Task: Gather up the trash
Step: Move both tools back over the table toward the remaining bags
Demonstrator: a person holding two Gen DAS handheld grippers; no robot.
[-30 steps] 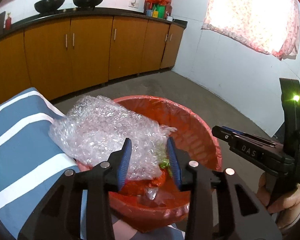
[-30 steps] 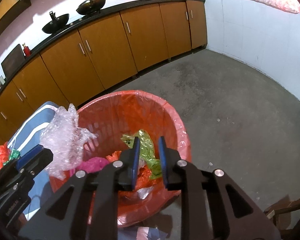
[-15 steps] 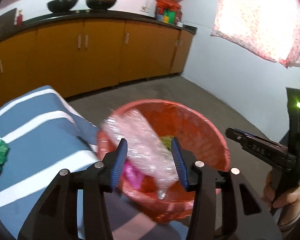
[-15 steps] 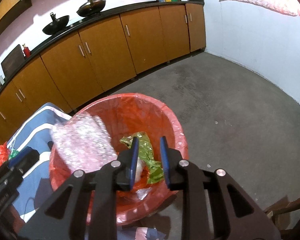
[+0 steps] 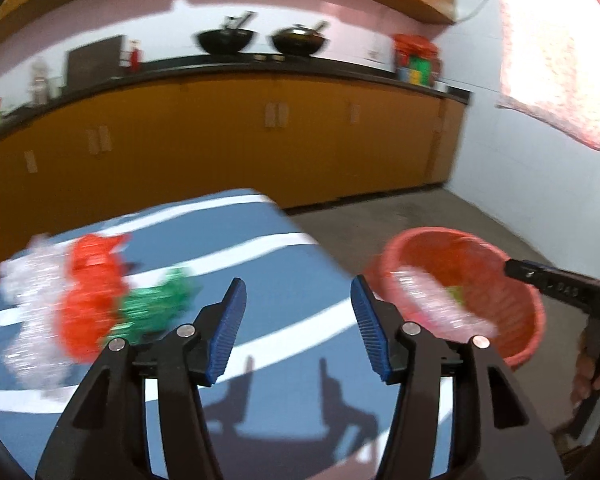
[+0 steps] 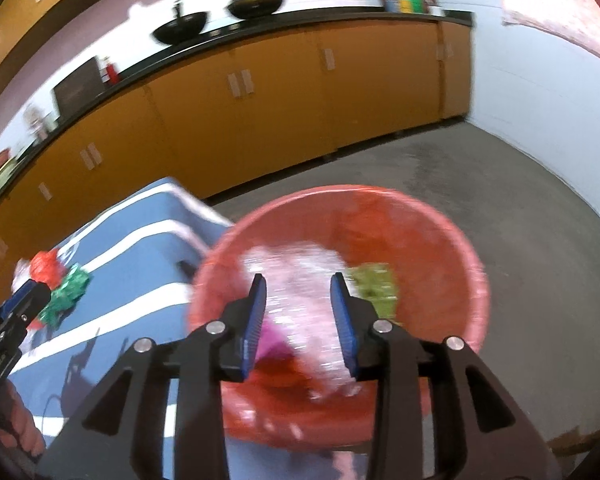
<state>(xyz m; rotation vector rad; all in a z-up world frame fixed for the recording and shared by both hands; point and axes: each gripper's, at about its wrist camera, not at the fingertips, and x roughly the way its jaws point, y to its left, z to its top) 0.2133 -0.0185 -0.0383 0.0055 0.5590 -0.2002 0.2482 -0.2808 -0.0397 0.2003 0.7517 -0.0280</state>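
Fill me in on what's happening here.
A person with a claw in each hand is clearing trash off a blue striped cloth into a red basket. Bubble wrap and a green wrapper already lie in the basket. Both the left claw and the right claw are empty, their jaws having just been opening. Still on the cloth: a red bag, a green wrapper and more clear plastic.

One red basket (image 6: pixel 476 264); two woks (image 5: pixel 225 40); three trash pieces on cloth (image 5: pixel 92 292).
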